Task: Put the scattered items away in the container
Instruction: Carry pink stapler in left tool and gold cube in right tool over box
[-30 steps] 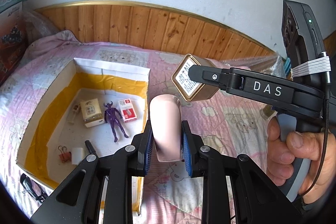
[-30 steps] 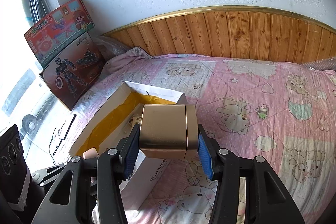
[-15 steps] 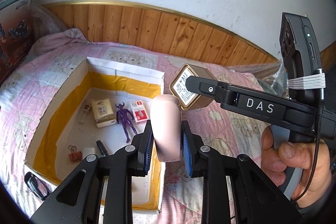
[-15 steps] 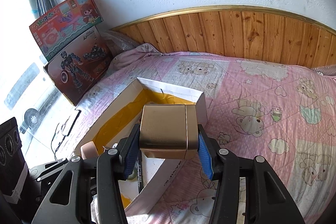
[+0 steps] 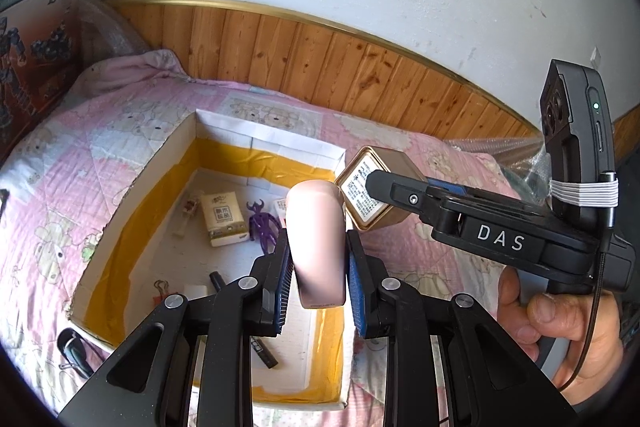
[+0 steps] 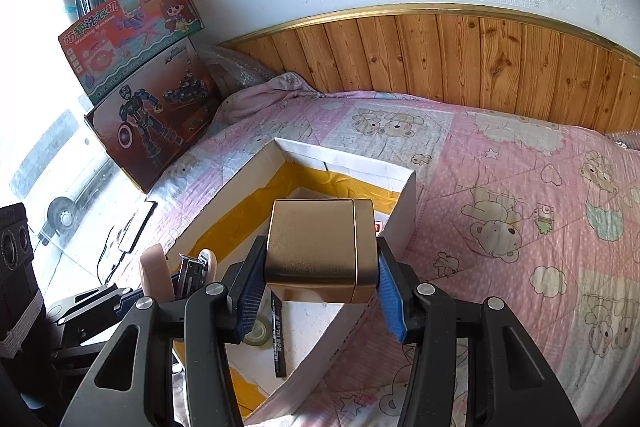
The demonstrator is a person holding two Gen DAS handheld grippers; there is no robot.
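My left gripper (image 5: 318, 285) is shut on a pink rounded case (image 5: 316, 235) and holds it above the near right part of the open cardboard box (image 5: 264, 141). My right gripper (image 6: 316, 283) is shut on a gold tin (image 6: 316, 243) and holds it over the box's right wall (image 6: 404, 207). In the left wrist view the gold tin (image 5: 366, 193) hangs just right of the pink case. The box holds a tissue pack (image 5: 222, 217), a purple figure (image 5: 262, 227), a binder clip (image 5: 160, 287) and a black marker (image 6: 278, 339).
The box lies on a pink bear-print quilt (image 6: 520, 227) before a wooden headboard (image 6: 480, 59). Two toy boxes (image 6: 140, 79) lean at the far left. Black sunglasses (image 5: 74, 351) lie on the quilt by the box's near left corner. A tape roll (image 6: 256, 331) lies in the box.
Both grippers have moved left toward the box with their loads. The pink case now hangs over the box's inside, and the gold tin over its right wall.
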